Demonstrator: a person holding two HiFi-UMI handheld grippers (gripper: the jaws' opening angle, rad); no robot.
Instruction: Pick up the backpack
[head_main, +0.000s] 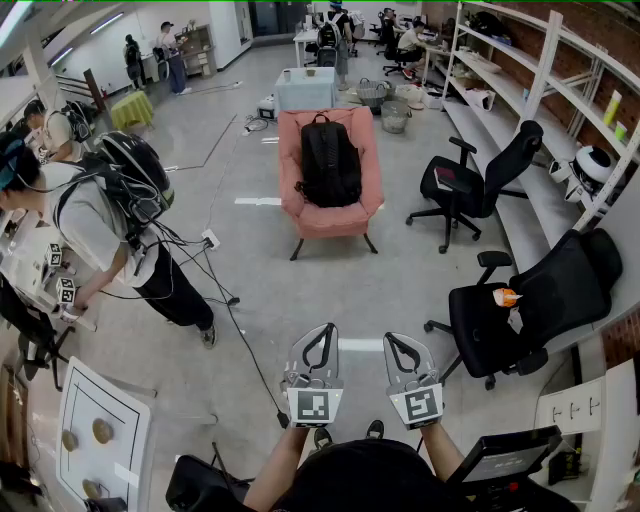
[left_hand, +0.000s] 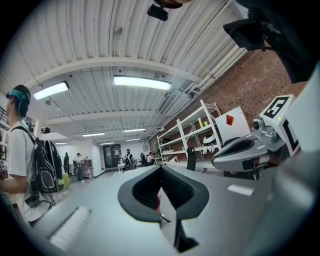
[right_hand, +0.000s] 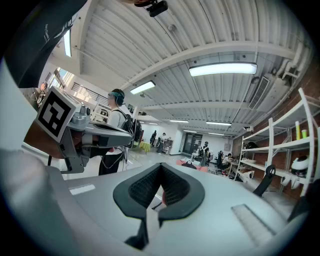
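Though backpack small and distant, left gripper and right gripper fingers together, empty.

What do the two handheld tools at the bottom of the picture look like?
The left gripper and right gripper match. Both have pale grey bodies with black ribbed pads lining the two jaws. Each carries a white cube printed with a black square marker. No sleeves cover the forearms behind them.

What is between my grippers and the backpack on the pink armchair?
In the head view, only bare floor with a white tape mark lies between the left gripper, the right gripper and the armchair holding the backpack.
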